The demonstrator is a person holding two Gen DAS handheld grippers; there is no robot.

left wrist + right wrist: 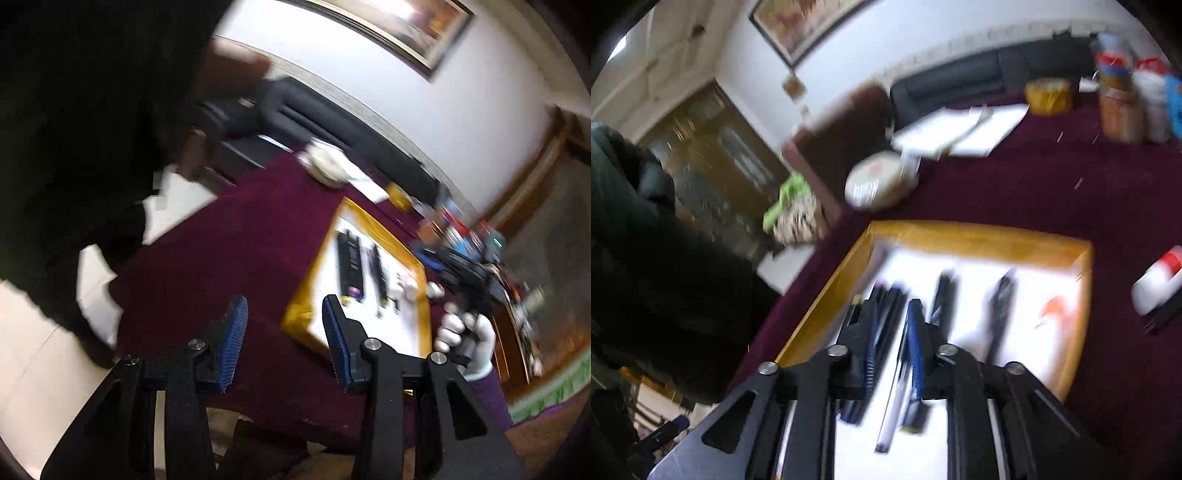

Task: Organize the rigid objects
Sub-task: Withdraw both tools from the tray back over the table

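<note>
While both pictures are smeared by motion blur, the layout reads well enough. Nearest in the right wrist view, the right tool (892, 343) hangs over the near end of the wooden tray (979, 236), its blue pads a narrow gap apart with nothing pressed between them. Just below lie the pens (894, 402), a loose cluster on the tray's white floor. Their long axes run away from the tool, roughly in line with its fingers, so a grasp would likely need the wrist rolled to cross a barrel. Further along the floor lie two dark markers (943, 295), parallel and a little apart.

The left tool (284, 317) stands clearly apart and empty, over the maroon worktop (221, 251) just beside the tray's near corner. The right hand (463, 332), in a white glove, grips its handle at the tray's far side. By my judgement the right tool is the nearer one to the pens.

The raised yellow-brown rim hems the tray on all sides, so any approach has to come from above. Bare cloth on the left tool's side gives free room. Beyond the tray sit a round wrapped bundle (879, 181), white papers (960, 129) and jars (1119, 107), well apart from it; a white bottle (1158, 280) lies near the tray on the worktop.
</note>
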